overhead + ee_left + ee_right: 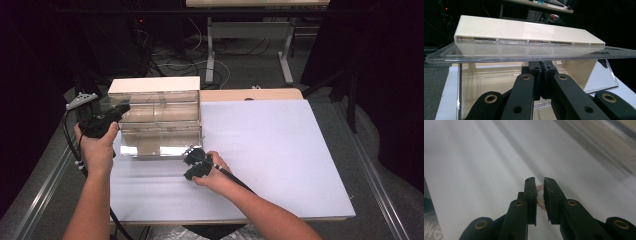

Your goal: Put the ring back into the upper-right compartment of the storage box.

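A clear plastic box (160, 120) with a cream top part (155, 85) stands at the back left of the white table mat (280, 150). My left gripper (112, 111) is at the box's upper left corner. In the left gripper view its jaws are shut (541, 72), tips just under a clear lid plate (486, 56) below the cream part (524, 30); I cannot tell if they pinch anything. My right gripper (190, 152) is low on the mat before the box's front. Its jaws (539, 191) stand a little apart, with a small string of pink beads (540, 187) in the gap.
The mat lies on a wooden table whose far edge (250, 94) shows behind it. A metal rail (372, 175) runs along the right side. The floor behind holds cables and the legs of another table (286, 60).
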`<state>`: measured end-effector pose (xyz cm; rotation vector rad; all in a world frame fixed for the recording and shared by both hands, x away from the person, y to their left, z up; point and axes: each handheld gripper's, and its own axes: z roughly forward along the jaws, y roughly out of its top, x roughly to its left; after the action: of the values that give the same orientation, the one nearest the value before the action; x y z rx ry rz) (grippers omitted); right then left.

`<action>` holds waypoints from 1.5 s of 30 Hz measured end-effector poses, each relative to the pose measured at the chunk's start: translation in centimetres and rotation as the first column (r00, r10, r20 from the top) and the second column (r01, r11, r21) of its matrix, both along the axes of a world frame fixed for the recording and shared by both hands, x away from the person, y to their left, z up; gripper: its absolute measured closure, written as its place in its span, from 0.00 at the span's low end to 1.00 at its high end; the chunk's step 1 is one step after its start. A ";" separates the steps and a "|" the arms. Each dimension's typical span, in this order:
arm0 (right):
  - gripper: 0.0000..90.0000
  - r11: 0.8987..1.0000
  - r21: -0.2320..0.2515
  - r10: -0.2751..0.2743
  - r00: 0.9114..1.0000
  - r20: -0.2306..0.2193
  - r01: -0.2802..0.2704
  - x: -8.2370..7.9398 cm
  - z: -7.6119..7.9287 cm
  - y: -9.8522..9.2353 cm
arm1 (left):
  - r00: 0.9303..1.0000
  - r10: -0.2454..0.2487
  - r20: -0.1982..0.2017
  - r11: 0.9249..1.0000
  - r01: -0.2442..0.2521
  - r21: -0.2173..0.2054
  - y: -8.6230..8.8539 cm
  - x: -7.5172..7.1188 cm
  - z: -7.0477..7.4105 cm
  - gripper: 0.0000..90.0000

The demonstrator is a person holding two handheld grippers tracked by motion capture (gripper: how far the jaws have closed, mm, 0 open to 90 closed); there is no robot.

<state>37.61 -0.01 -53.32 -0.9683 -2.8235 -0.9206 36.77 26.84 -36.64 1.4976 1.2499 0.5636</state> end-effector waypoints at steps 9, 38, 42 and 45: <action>0.88 0.999 -0.035 0.009 1.000 -0.011 -0.009 -0.2 -0.5 0.4 | 1.000 -0.001 0.001 1.000 0.001 0.000 0.1 0.0 0.0 1.00; 0.97 1.000 0.003 -0.012 1.000 -0.013 0.012 -0.4 0.3 0.2 | 1.000 -0.001 0.001 1.000 0.001 -0.007 0.1 0.0 0.0 1.00; 0.97 0.999 0.031 -0.013 1.000 -0.005 0.013 -0.3 0.8 -0.1 | 1.000 0.000 0.000 1.000 0.000 -0.006 0.1 0.0 0.0 1.00; 0.97 0.999 0.053 -0.010 1.000 -0.004 0.010 -0.4 1.2 -0.2 | 1.000 -0.001 -0.001 1.000 0.001 -0.006 0.1 0.0 0.0 1.00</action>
<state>37.25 -0.20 -52.16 -0.9779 -2.7784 -0.9872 36.82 26.94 -36.69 1.4937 1.2502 0.5587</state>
